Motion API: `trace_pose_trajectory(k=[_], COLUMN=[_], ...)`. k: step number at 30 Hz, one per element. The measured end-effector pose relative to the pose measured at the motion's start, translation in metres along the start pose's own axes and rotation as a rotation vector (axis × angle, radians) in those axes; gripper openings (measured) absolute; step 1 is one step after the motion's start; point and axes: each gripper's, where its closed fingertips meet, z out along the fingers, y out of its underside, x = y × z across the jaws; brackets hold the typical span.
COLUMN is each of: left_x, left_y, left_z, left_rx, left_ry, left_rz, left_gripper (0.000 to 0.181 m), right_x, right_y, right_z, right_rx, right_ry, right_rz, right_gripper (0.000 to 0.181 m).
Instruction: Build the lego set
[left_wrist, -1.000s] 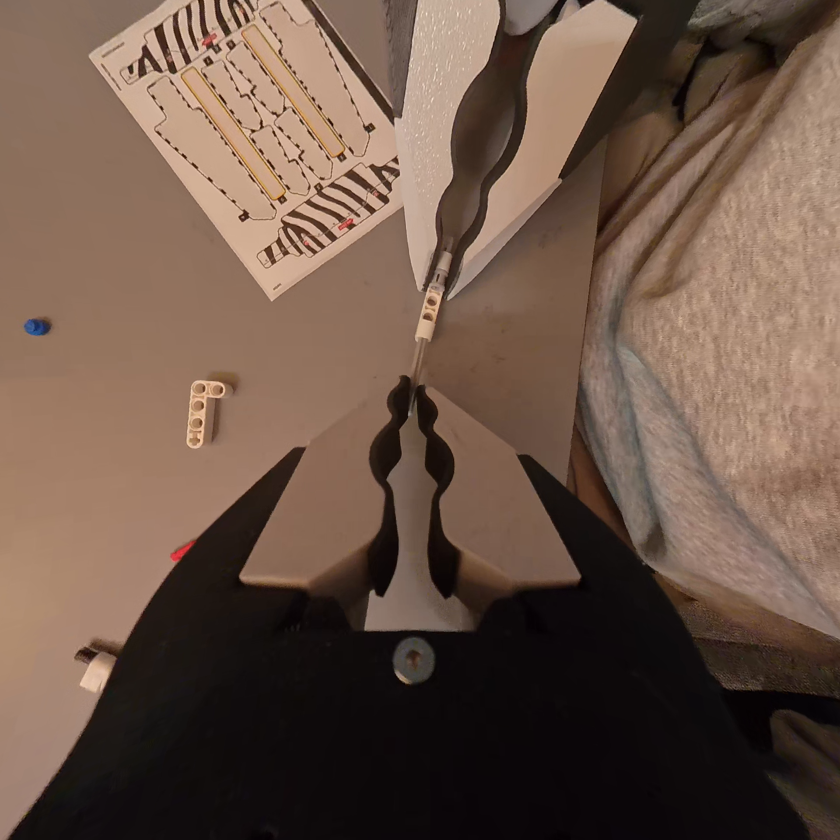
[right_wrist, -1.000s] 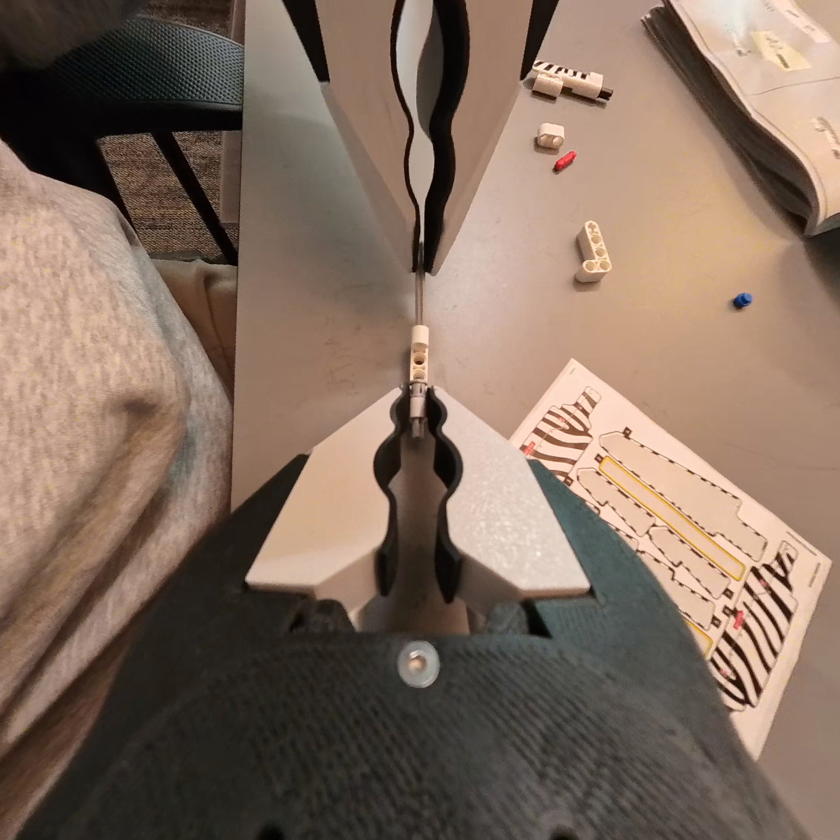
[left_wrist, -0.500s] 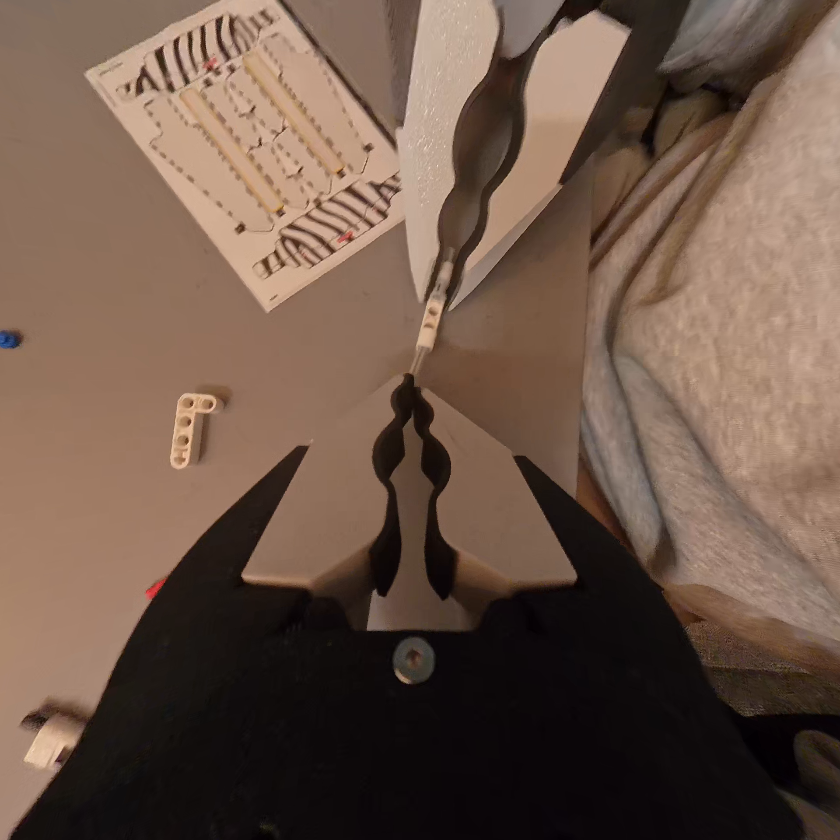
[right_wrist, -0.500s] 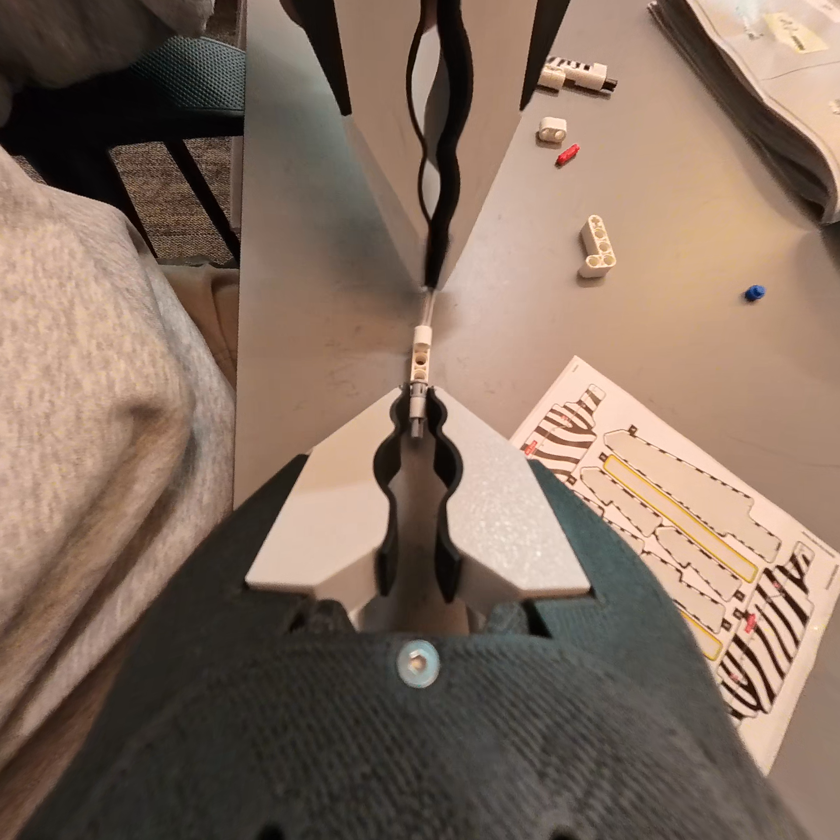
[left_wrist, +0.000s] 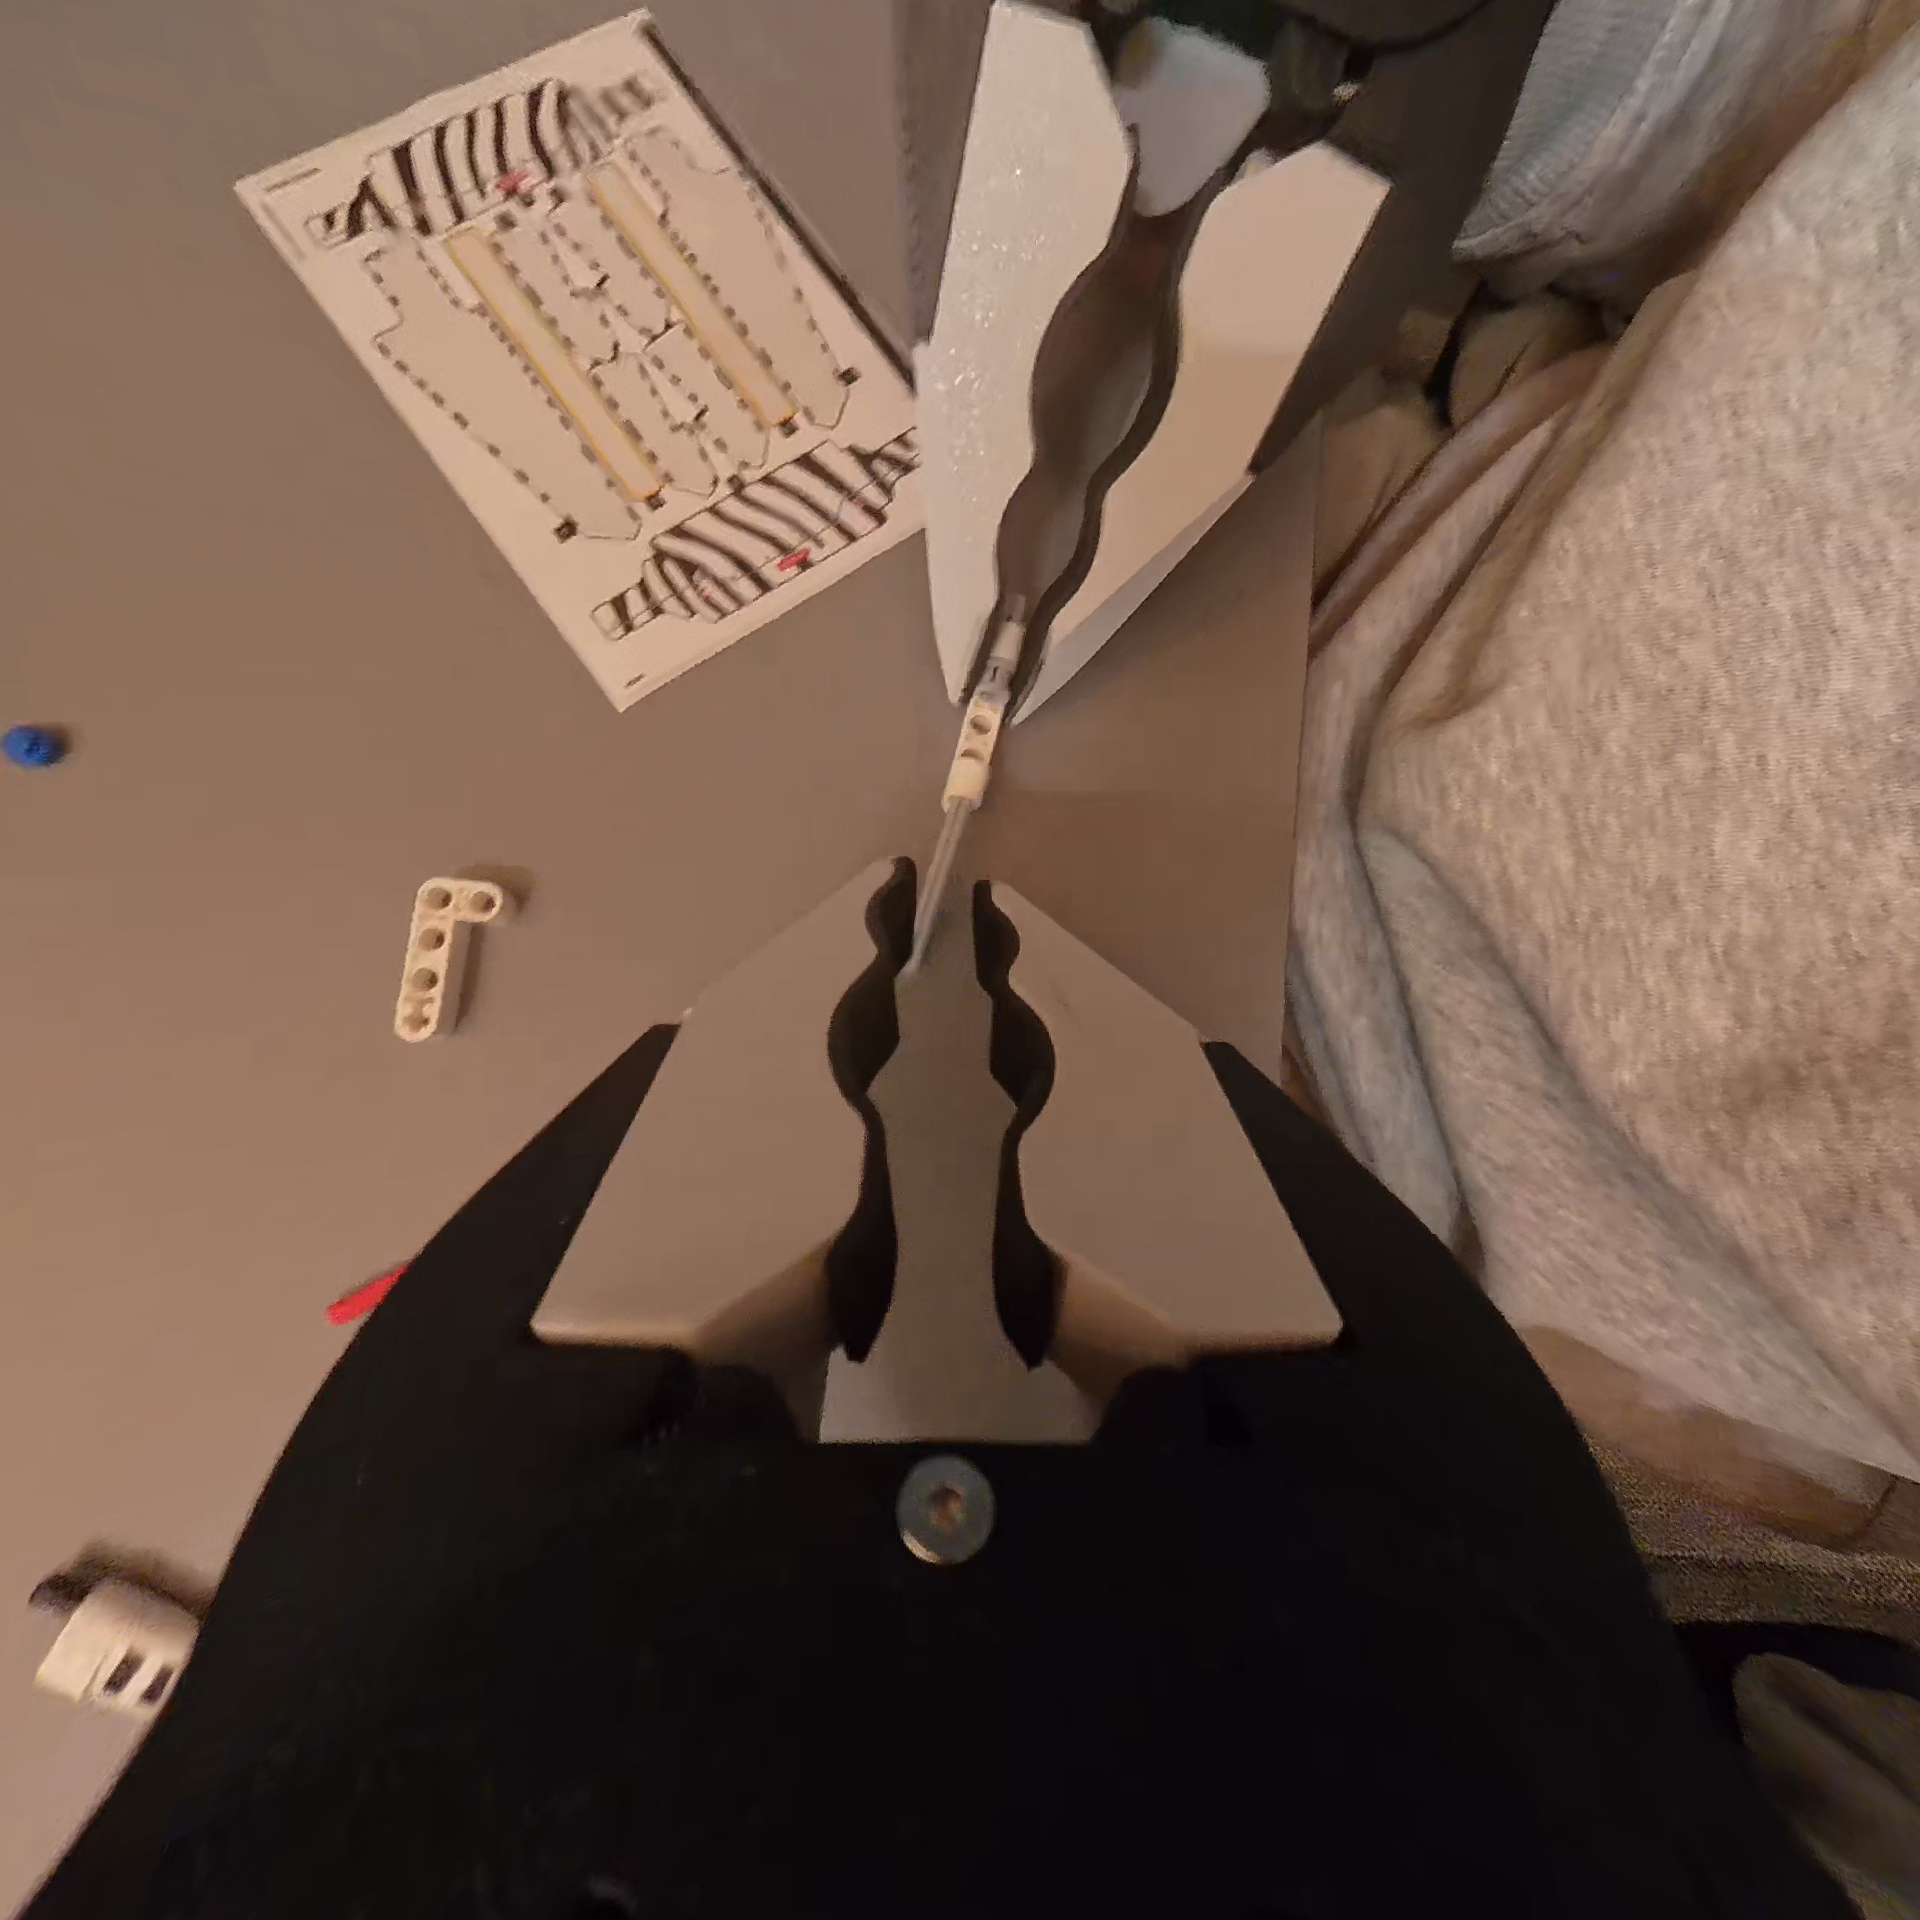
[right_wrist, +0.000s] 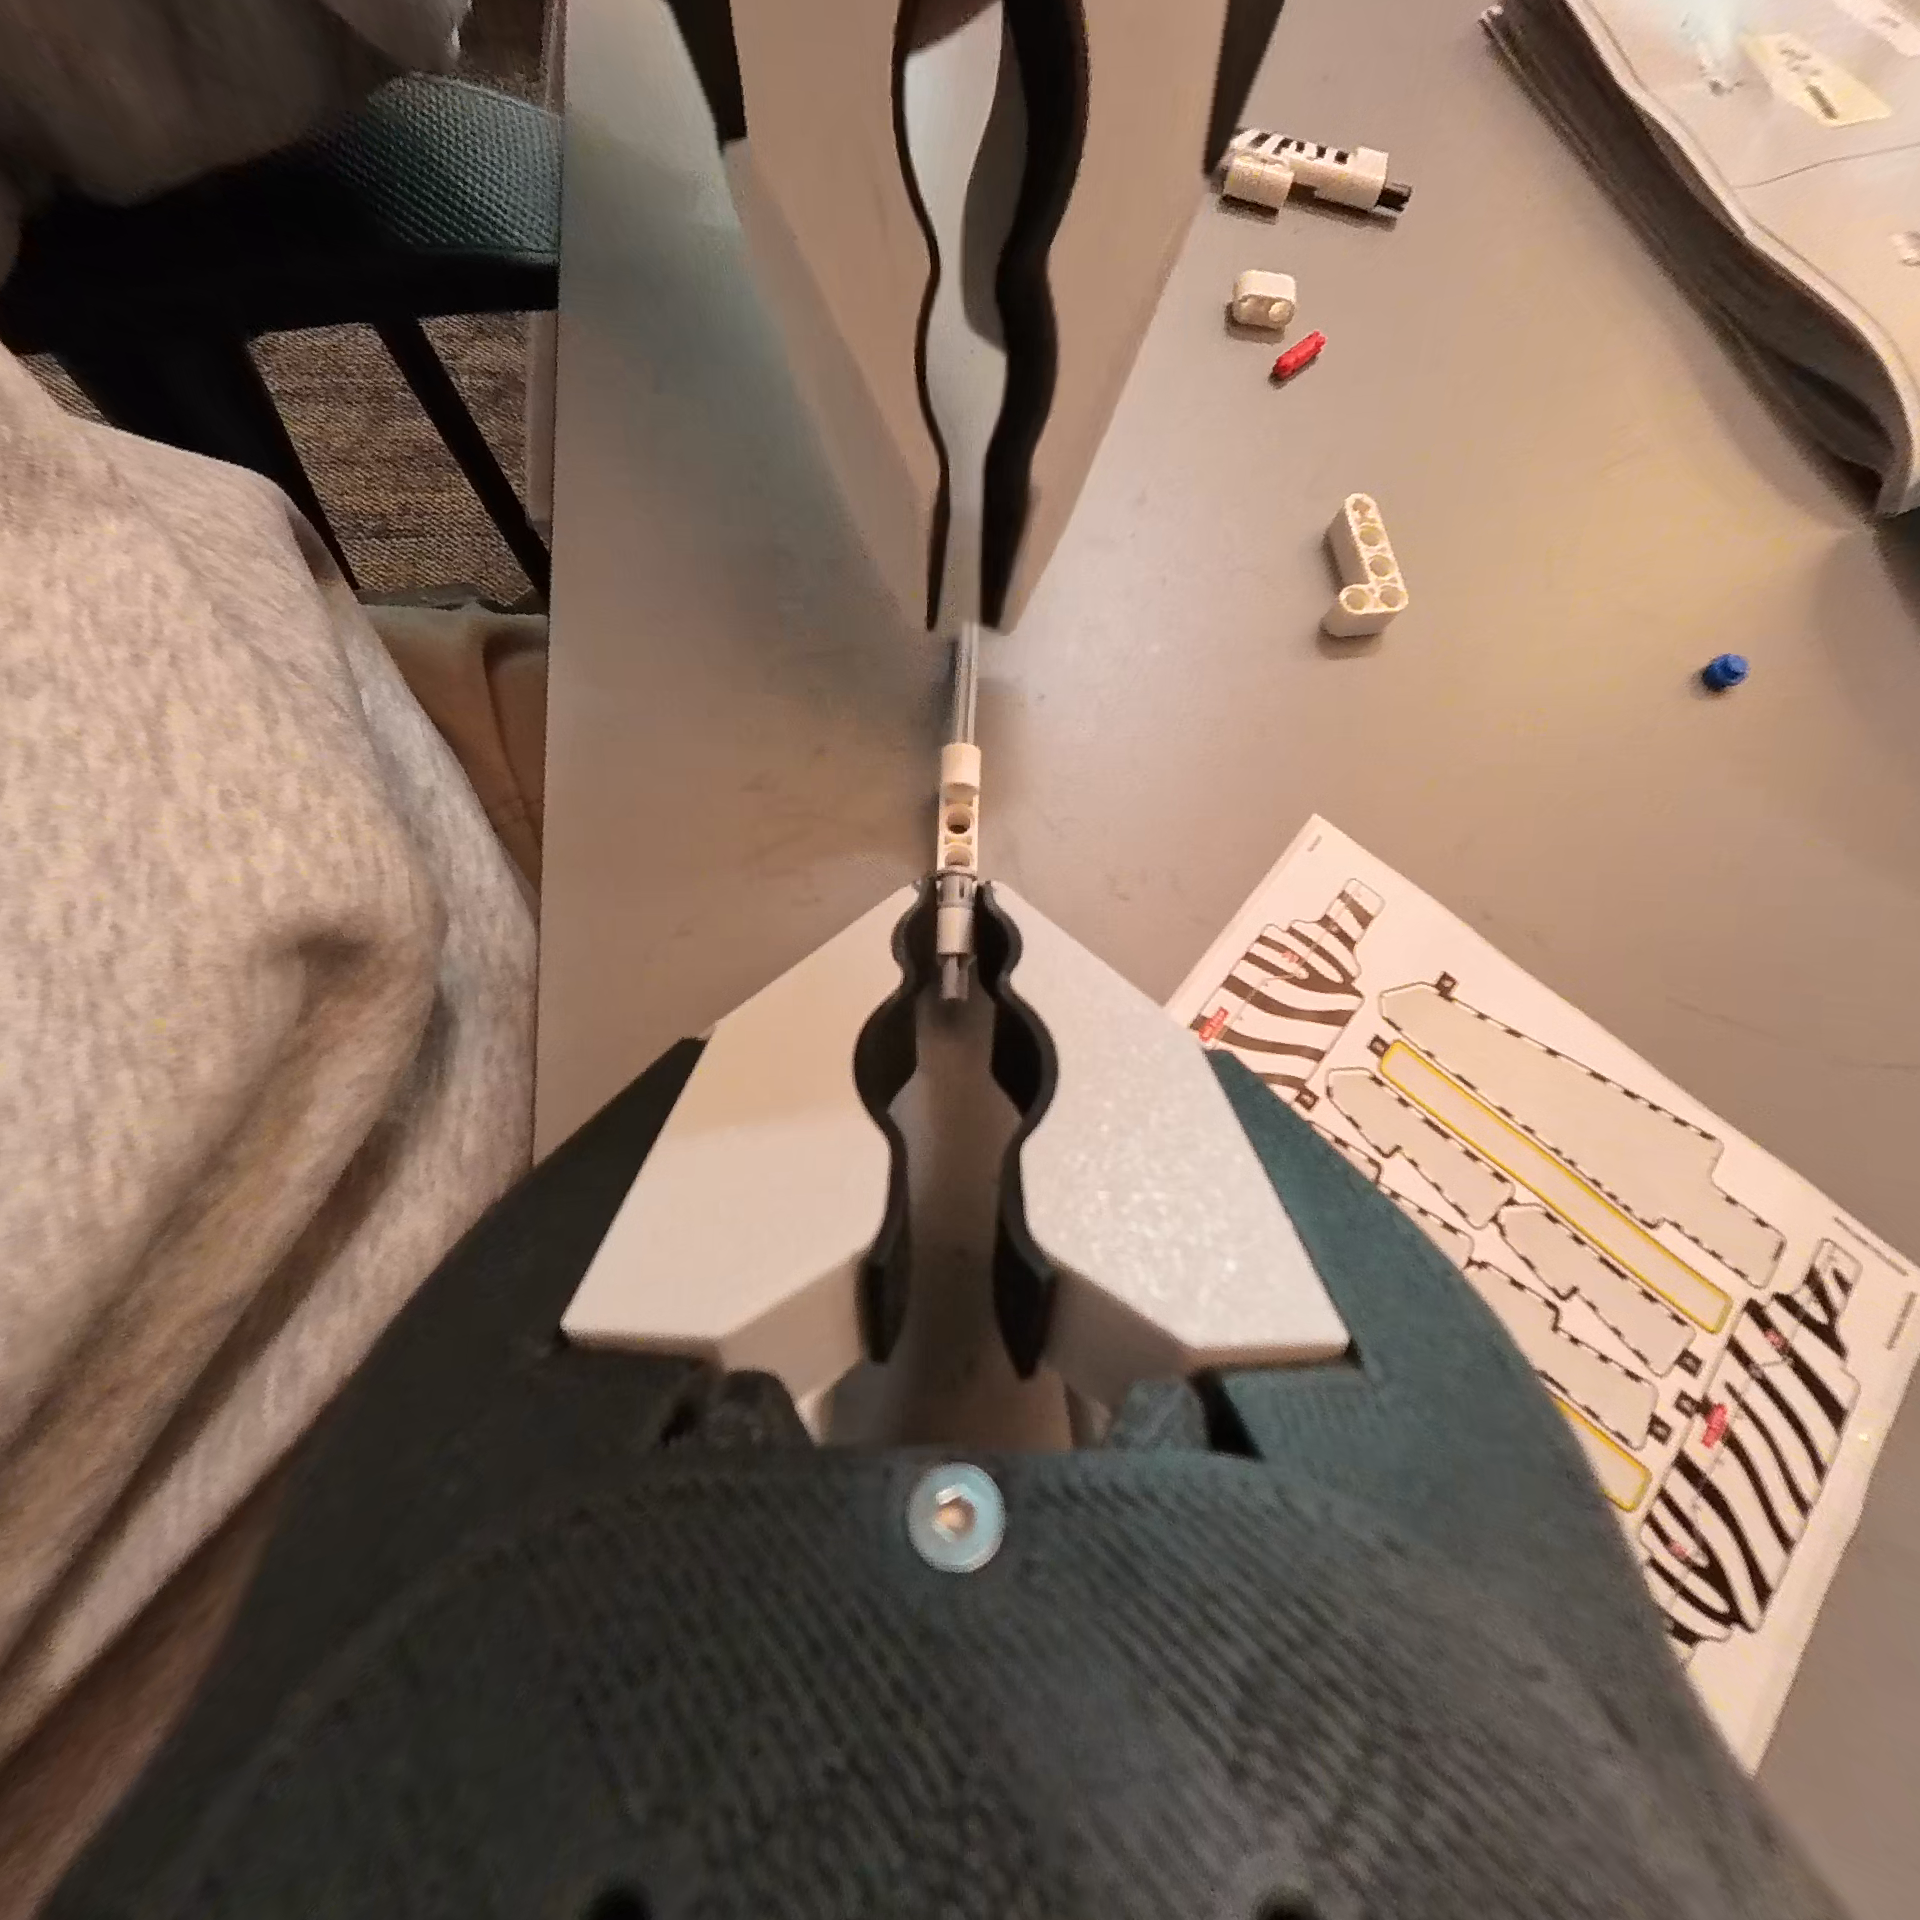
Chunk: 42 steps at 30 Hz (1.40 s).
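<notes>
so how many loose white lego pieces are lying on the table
3: an L-shaped beam, a small connector near the red pin, and a striped assembly farther back. The grippers may hide others.

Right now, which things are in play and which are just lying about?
In play: grey axle, white connector on it, left gripper, right gripper.

Lying about: L-beam, blue pin, red pin, sticker sheet, booklet.
</notes>
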Motion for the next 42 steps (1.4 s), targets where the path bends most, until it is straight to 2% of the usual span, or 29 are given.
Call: trace_pose_trajectory(k=[5,9,17,19,22,28,37,42], left_x=[-0.009,-0.004,-0.001,-0.002,-0.004,-0.002,-0.001,-0.002], left_y=[0.018,0.016,0.014,0.015,0.018,0.016,0.011,0.011], left_z=[0.004,0.007,0.009,0.009,0.013,0.015,0.008,0.014], left_rx=[-0.073,-0.068,-0.063,-0.065,-0.081,-0.078,-0.058,-0.072], left_ry=[-0.027,0.001,0.016,0.014,-0.001,-0.001,-0.006,-0.023], left_rz=[-0.033,-0.02,-0.017,-0.023,-0.024,-0.013,-0.006,0.013], left_gripper=[0.016,0.0,0.0,0.01,0.016,0.004,0.003,0.003], right_x=[0.0,0.001,0.001,0.001,0.001,0.002,0.002,0.003], right_y=[0.0,0.0,-0.001,-0.001,-0.001,-0.001,-0.002,-0.002], right_z=[0.0,0.0,0.0,0.0,0.0,0.0,0.0,0.0], right_rx=[0.0,0.0,0.0,0.0,0.0,0.0,0.0,0.0], right_ry=[-0.001,-0.003,0.001,0.001,0.001,0.003,0.005,-0.001], right_rz=[0.001,0.003,-0.001,-0.001,-0.001,-0.003,-0.006,0.0], right_gripper=[0.006,0.006,0.006,0.006,0.006,0.006,0.006,0.006])
